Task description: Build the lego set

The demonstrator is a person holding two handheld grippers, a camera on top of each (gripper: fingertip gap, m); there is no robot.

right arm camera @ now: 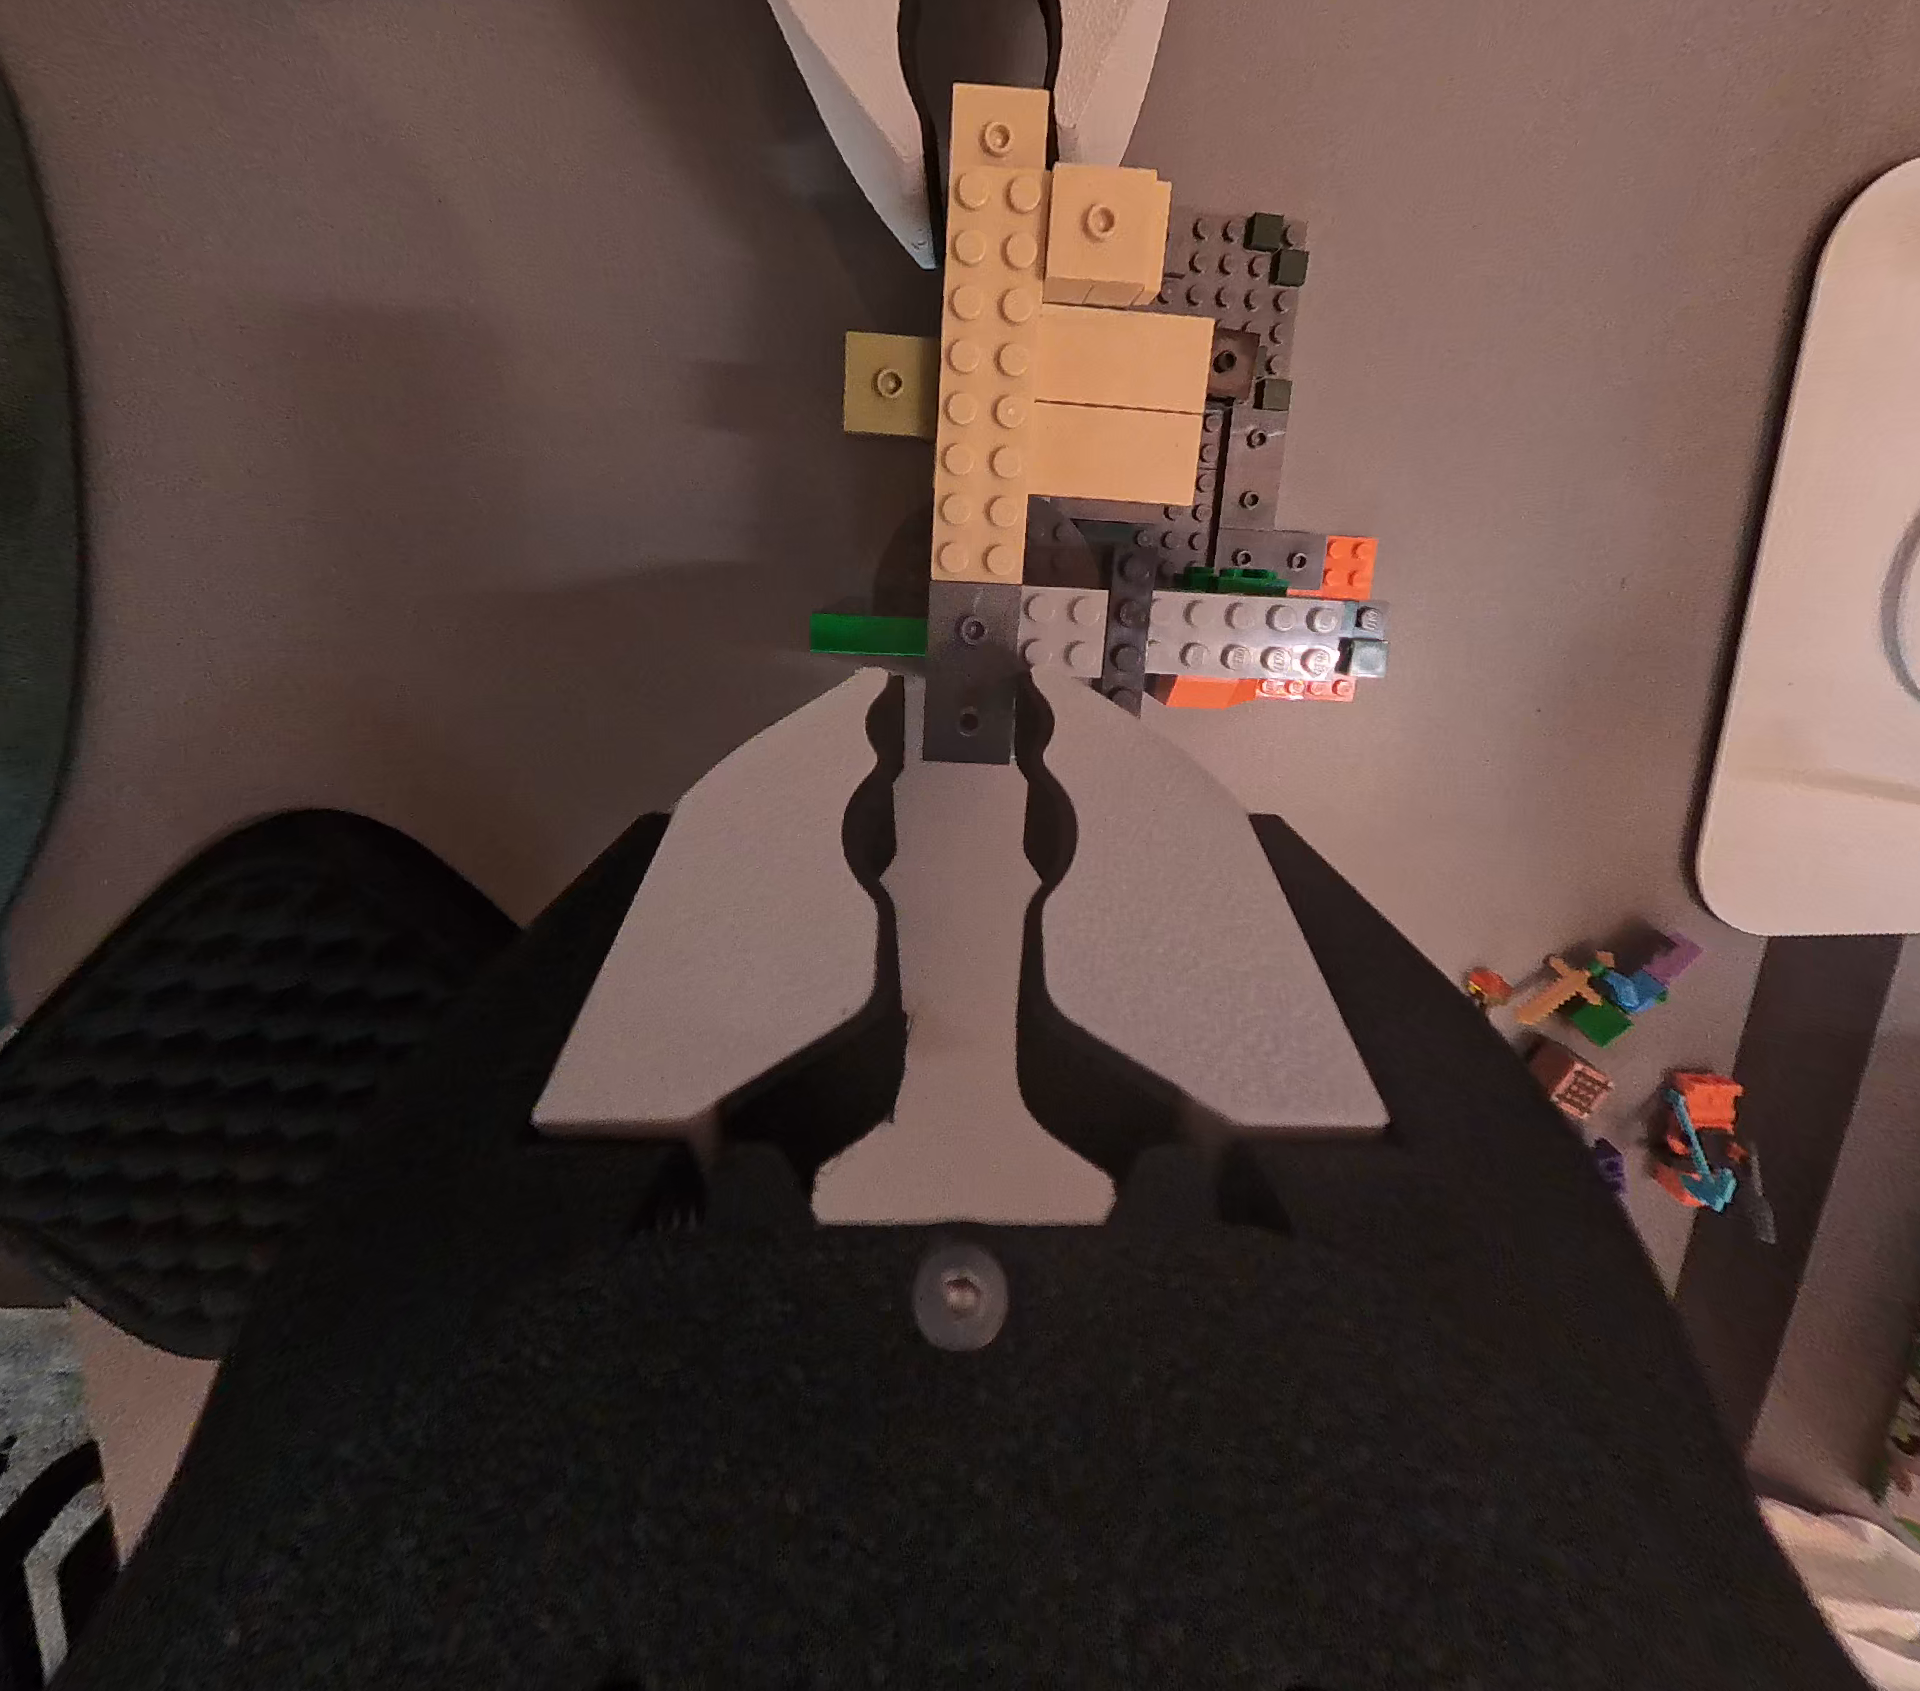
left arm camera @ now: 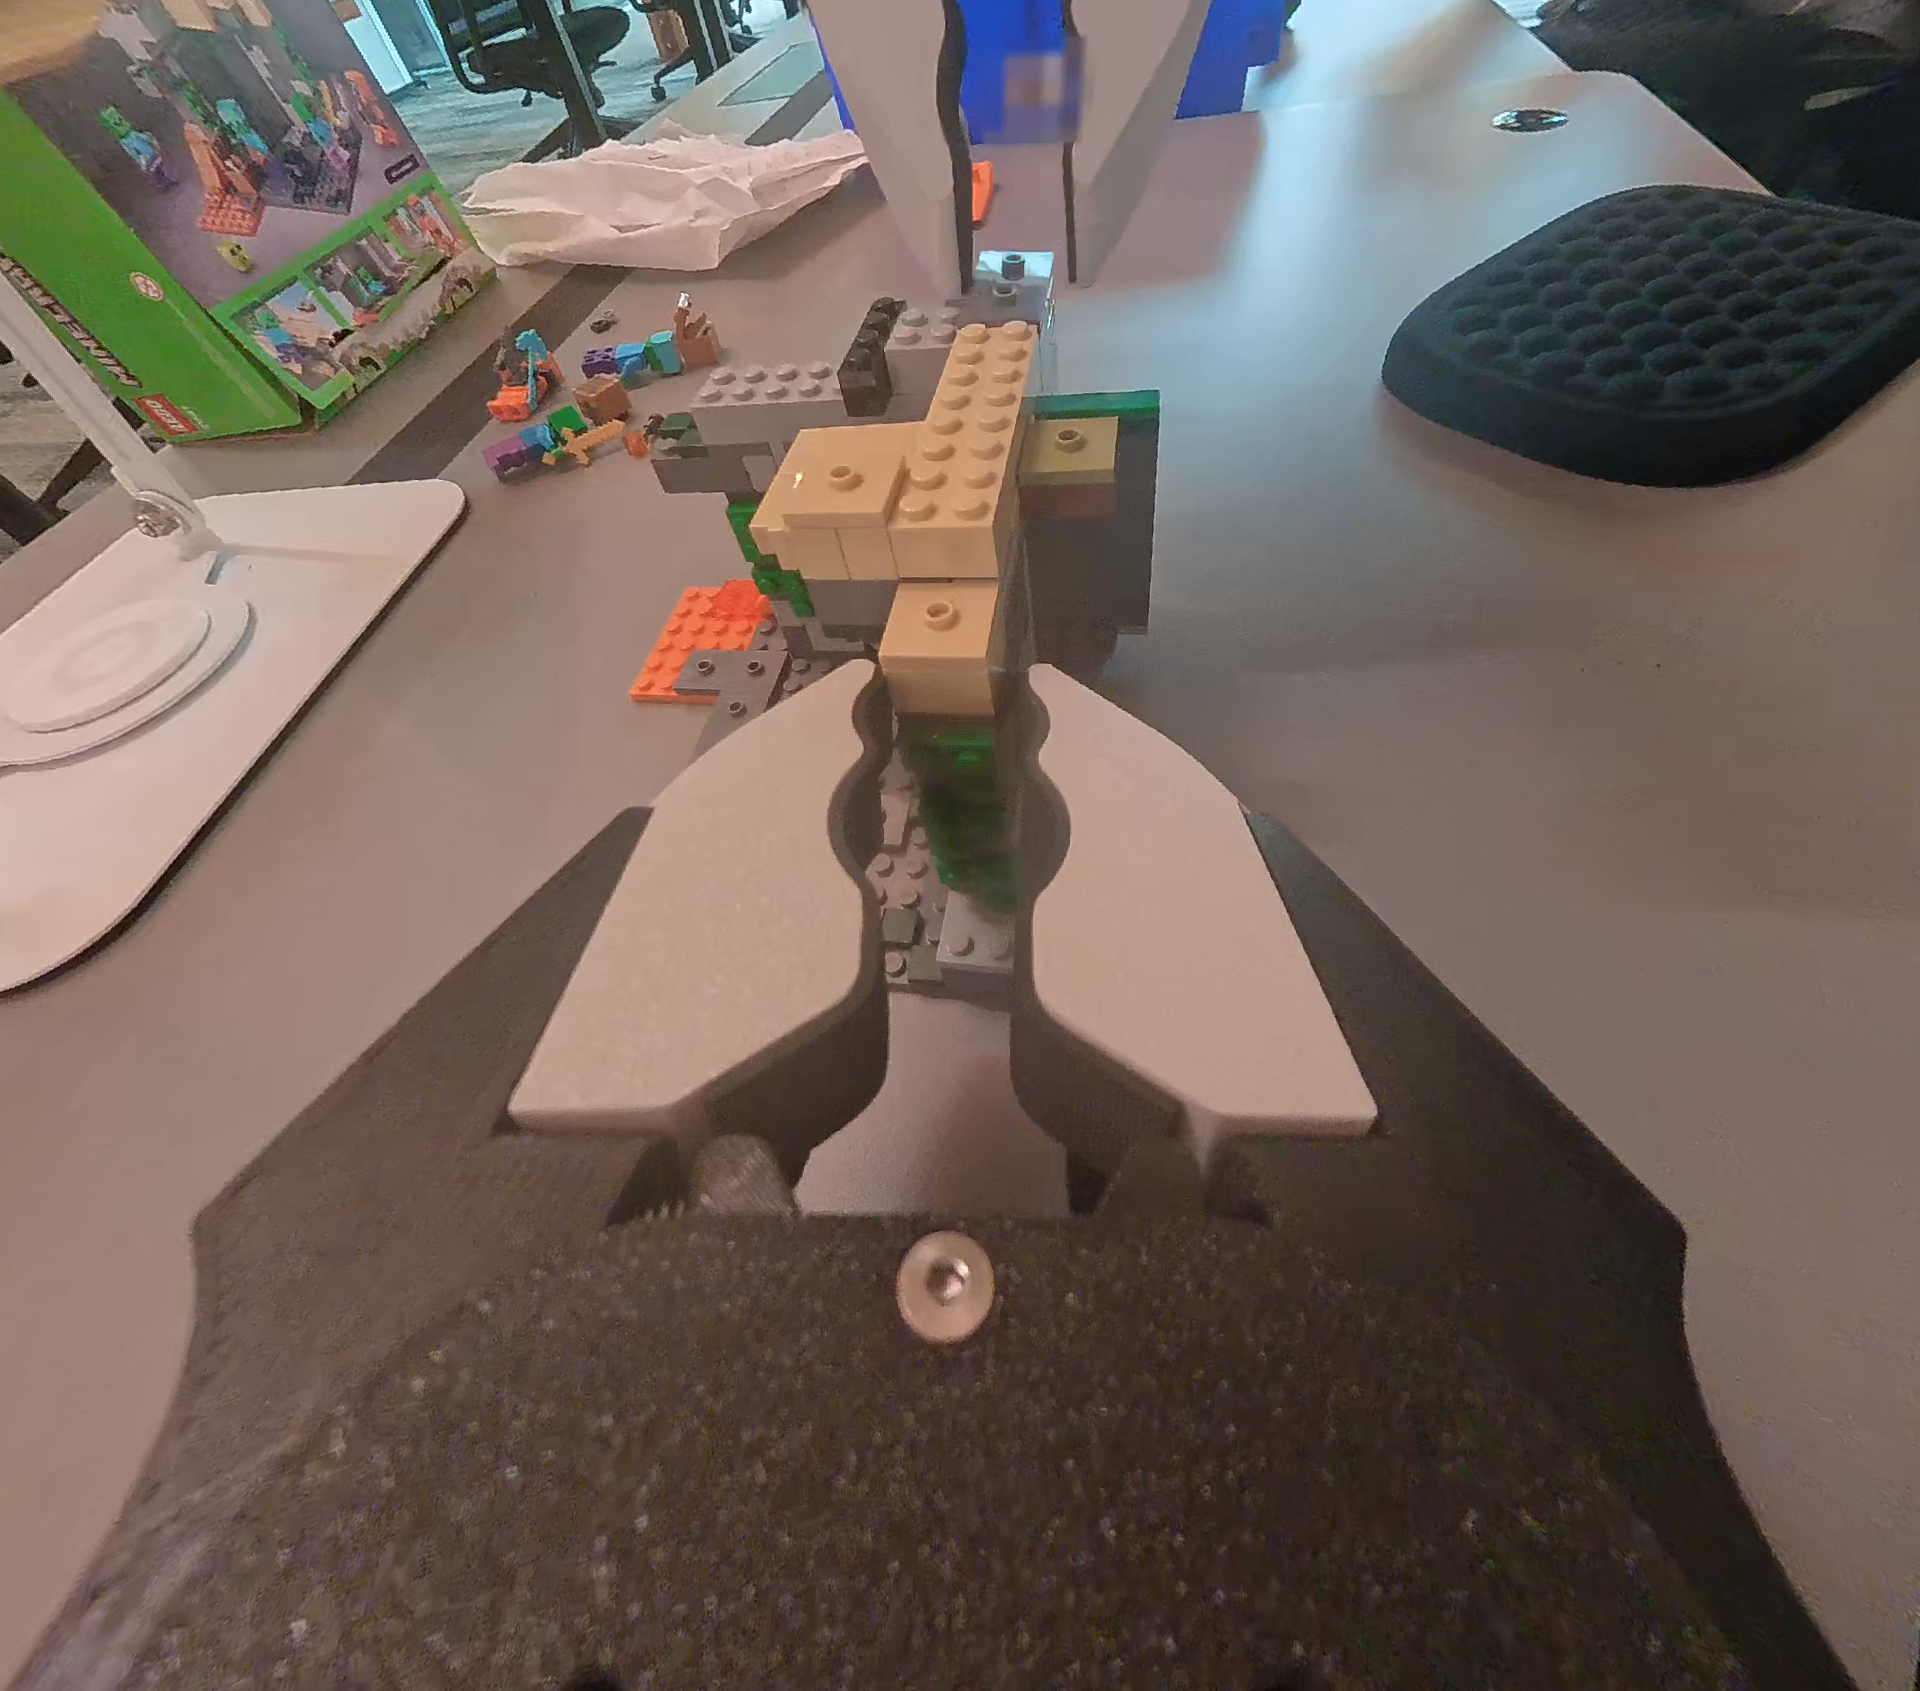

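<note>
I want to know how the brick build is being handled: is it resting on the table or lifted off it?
Cannot tell: both grippers, left and right, clamp opposite ends of the brick build; its underside against the table is hidden.

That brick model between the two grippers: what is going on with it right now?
Two hand-held grippers grip one toy-brick model from opposite ends above a grey table. The left gripper closes on the tan and green end; the right gripper closes on the dark grey end piece. Loose bricks and figures, a set box, crumpled white paper, a white stand base and a black mesh cushion lie around.
</note>
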